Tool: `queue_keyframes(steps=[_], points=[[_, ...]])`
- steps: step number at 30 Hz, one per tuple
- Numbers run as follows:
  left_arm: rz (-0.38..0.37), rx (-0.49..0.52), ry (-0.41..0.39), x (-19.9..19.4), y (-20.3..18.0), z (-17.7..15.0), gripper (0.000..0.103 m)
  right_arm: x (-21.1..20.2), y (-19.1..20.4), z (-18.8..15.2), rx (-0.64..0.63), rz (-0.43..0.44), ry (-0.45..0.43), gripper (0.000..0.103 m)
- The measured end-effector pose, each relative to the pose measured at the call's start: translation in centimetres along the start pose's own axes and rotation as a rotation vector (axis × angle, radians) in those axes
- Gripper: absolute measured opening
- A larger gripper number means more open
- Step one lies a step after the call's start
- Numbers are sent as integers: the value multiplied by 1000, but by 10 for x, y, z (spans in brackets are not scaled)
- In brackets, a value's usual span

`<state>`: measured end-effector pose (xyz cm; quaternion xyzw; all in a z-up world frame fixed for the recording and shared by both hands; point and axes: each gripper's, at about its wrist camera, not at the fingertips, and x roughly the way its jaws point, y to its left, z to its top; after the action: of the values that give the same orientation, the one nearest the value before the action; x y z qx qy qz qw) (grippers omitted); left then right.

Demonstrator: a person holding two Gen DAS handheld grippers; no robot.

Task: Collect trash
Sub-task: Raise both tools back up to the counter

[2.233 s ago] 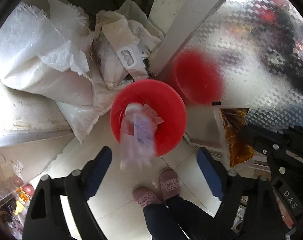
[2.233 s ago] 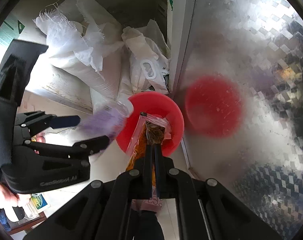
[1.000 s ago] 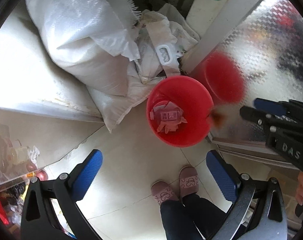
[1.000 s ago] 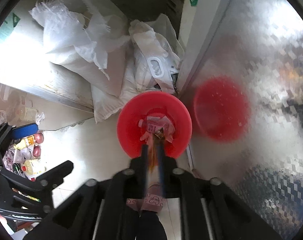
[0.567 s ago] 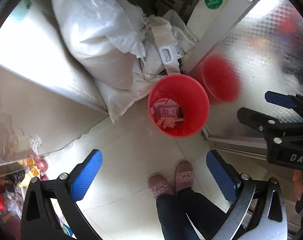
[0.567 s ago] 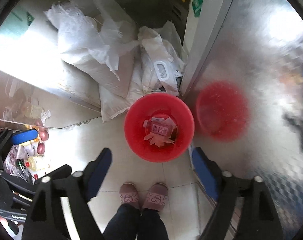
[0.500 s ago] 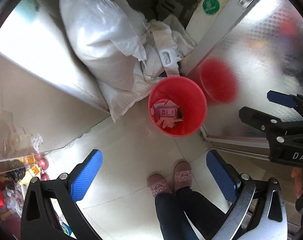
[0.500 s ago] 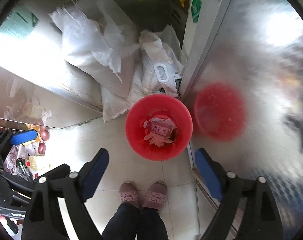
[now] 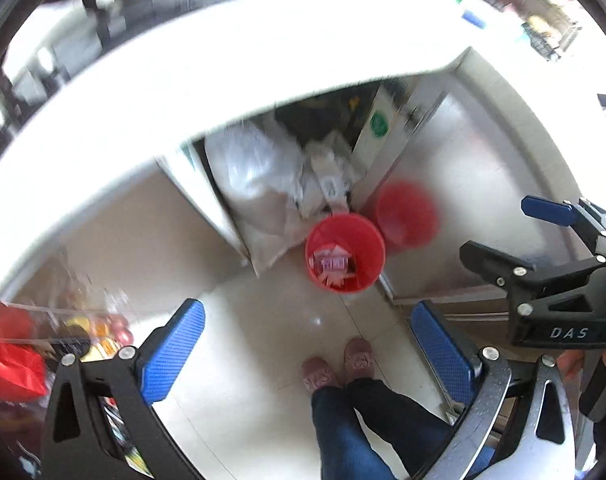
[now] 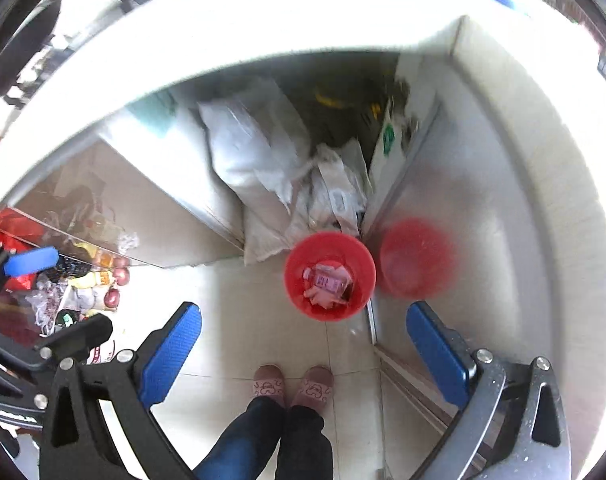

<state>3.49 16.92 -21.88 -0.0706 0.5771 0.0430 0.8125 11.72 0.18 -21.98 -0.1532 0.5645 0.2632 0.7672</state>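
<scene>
Floor: pale glossy tiles (image 10: 263,332) under me, thin grout lines crossing.
Bucket: my red trash bucket (image 10: 330,276) stands right on the tiles, wrappers inside it (contents too small to name), just beside the shiny metal door (image 10: 455,184).
Sacks: white woven sacks (image 10: 263,168) heaped on the floor behind the bucket, touching its far rim.
Feet: my two pink slippers (image 10: 293,385) flat on the tiles, near side of the bucket.
Left edge: fruit and bags (image 10: 83,280) in a blurred clutter.
</scene>
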Motion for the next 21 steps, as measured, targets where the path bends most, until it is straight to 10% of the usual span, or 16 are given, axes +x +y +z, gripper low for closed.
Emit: queue_keyframes(steps=[21], points=[[-37, 213, -304, -172, -63, 80, 103, -191, -30, 25, 75, -107, -298, 102]])
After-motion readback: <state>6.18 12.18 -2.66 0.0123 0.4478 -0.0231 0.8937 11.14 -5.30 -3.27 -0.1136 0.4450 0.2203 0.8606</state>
